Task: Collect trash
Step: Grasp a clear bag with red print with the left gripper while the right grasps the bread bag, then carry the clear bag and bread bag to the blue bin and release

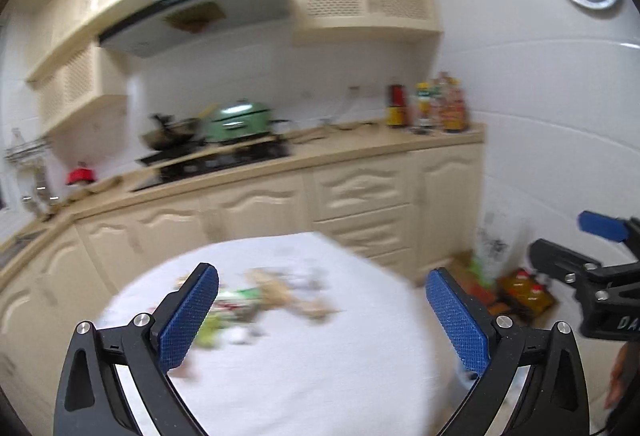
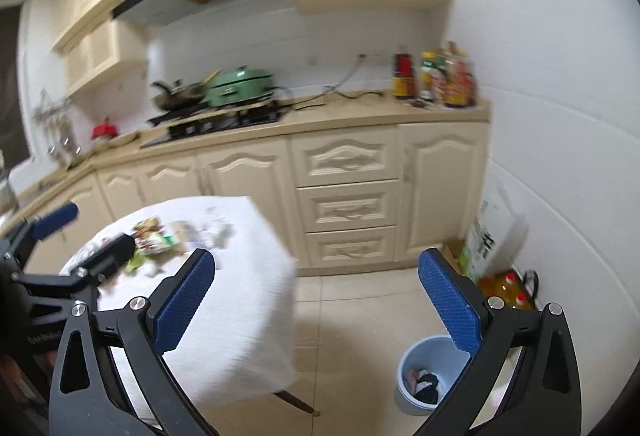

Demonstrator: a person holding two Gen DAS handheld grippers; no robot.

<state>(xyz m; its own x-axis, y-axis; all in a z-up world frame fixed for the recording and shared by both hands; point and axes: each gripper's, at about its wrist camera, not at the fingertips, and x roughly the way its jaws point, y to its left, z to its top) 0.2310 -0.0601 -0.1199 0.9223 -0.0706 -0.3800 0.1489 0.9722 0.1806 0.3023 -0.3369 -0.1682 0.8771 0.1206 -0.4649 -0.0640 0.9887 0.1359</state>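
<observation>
A blurred heap of trash [image 1: 256, 296], wrappers in green, red and tan, lies on a table with a white cloth [image 1: 320, 376]. It also shows in the right wrist view [image 2: 160, 240]. My left gripper [image 1: 320, 316] is open and empty, above the table just short of the heap. My right gripper [image 2: 316, 300] is open and empty, held over the floor right of the table. A light blue bin [image 2: 424, 376] with some trash inside stands on the floor below the right gripper. Each gripper shows at the edge of the other's view.
Cream kitchen cabinets [image 2: 344, 196] and a worktop with a hob, a wok and a green pot [image 2: 240, 86] run behind the table. Sauce bottles [image 2: 436, 76] stand at its right end. Oil bottles [image 2: 508, 288] and boxes sit on the floor by the white wall.
</observation>
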